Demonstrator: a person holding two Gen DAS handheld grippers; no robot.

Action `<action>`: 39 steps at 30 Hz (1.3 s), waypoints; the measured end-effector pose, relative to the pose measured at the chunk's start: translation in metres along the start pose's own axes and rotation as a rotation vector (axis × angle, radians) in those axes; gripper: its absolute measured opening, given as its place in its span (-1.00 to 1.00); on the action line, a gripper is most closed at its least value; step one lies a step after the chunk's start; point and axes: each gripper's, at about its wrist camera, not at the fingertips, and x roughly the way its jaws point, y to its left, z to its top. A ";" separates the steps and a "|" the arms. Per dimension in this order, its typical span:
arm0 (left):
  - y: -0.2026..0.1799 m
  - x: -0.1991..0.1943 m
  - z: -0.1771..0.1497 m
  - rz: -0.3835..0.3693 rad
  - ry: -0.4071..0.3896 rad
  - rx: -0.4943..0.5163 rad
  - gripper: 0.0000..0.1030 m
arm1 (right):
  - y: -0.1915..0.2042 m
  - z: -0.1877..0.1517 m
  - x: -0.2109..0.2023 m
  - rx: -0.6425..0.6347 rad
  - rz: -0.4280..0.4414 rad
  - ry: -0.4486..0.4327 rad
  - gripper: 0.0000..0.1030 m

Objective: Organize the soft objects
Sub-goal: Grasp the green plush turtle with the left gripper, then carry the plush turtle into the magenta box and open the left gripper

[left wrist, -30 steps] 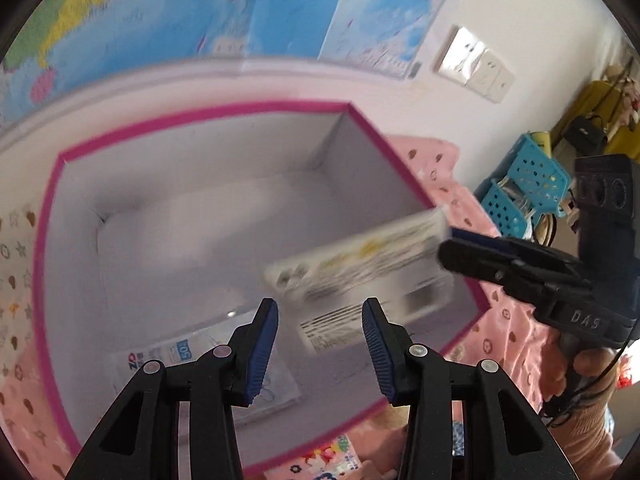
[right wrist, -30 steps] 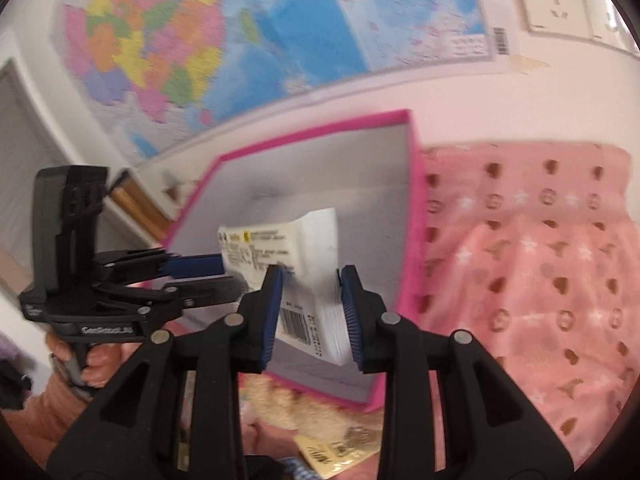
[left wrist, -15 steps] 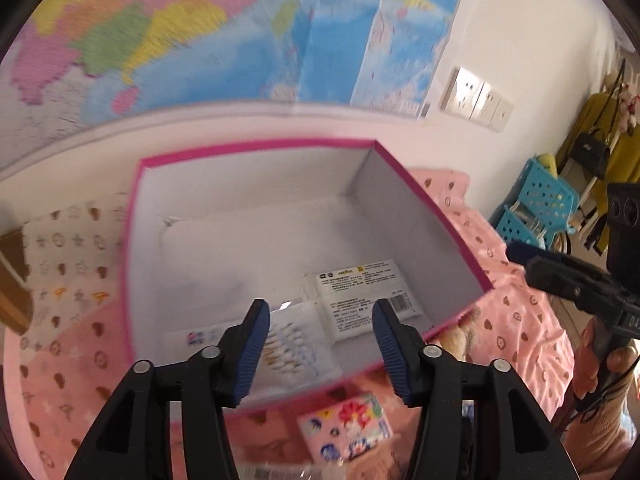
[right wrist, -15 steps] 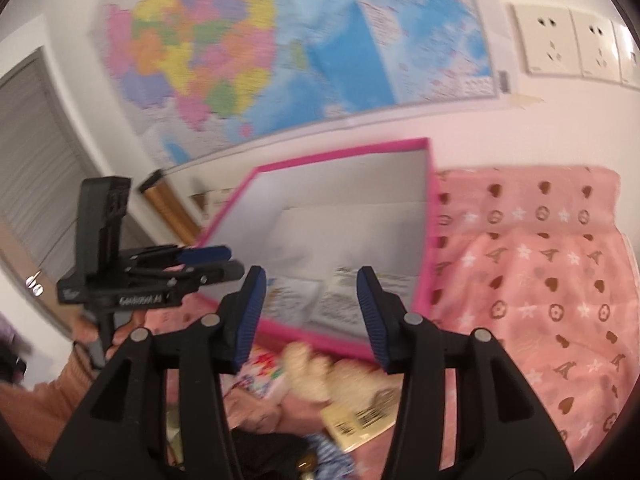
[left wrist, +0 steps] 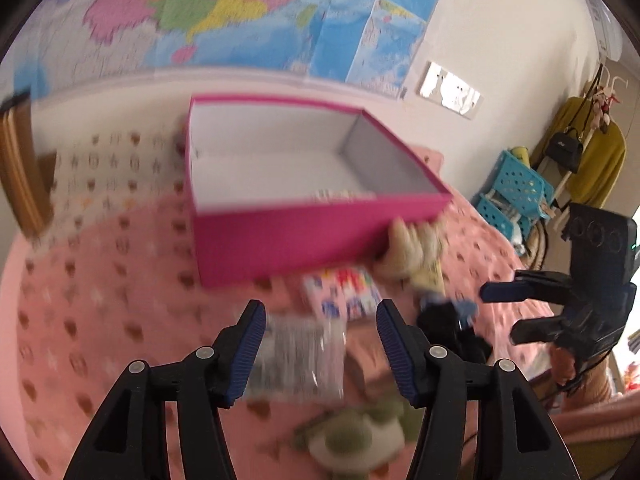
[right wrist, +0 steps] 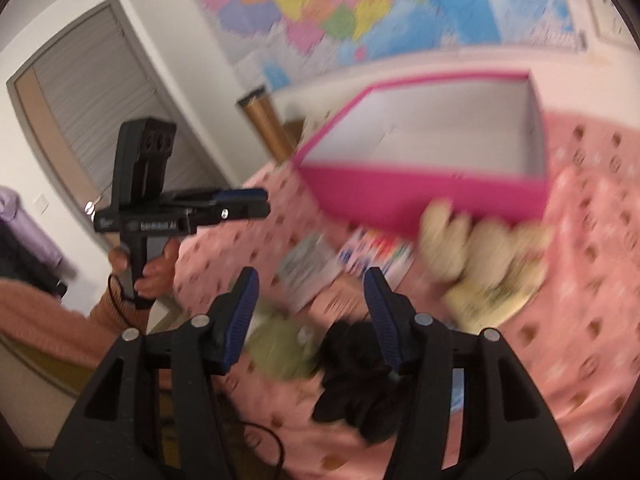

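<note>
Both hand-held grippers, left and right, are held wide open with nothing gripped, probably for the next pick. The pink box is parked on the bed; clear packet and plush toy are left just beside it.

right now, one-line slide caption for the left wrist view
Open left gripper above a clear packet on the pink bedspread, facing the pink storage box.
</note>
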 end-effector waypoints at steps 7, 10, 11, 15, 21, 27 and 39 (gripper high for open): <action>0.016 -0.010 -0.056 -0.085 0.024 -0.087 0.14 | 0.015 -0.037 0.037 0.017 -0.007 0.134 0.10; 0.022 -0.011 -0.070 -0.135 0.040 -0.124 0.15 | 0.020 -0.042 0.049 0.009 -0.014 0.156 0.10; 0.021 -0.012 -0.074 -0.139 0.044 -0.126 0.15 | 0.022 -0.042 0.052 0.004 -0.020 0.160 0.10; 0.015 -0.012 -0.088 -0.161 0.066 -0.102 0.26 | 0.028 -0.043 0.062 -0.008 -0.042 0.164 0.12; 0.008 0.006 -0.100 -0.183 0.122 -0.095 0.25 | 0.027 -0.043 0.072 -0.005 -0.077 0.161 0.12; 0.004 0.019 -0.099 -0.198 0.123 -0.123 0.21 | 0.031 -0.041 0.070 -0.008 -0.096 0.149 0.02; -0.002 -0.021 -0.069 -0.184 -0.009 -0.094 0.21 | 0.051 -0.007 0.046 -0.091 -0.076 0.059 0.01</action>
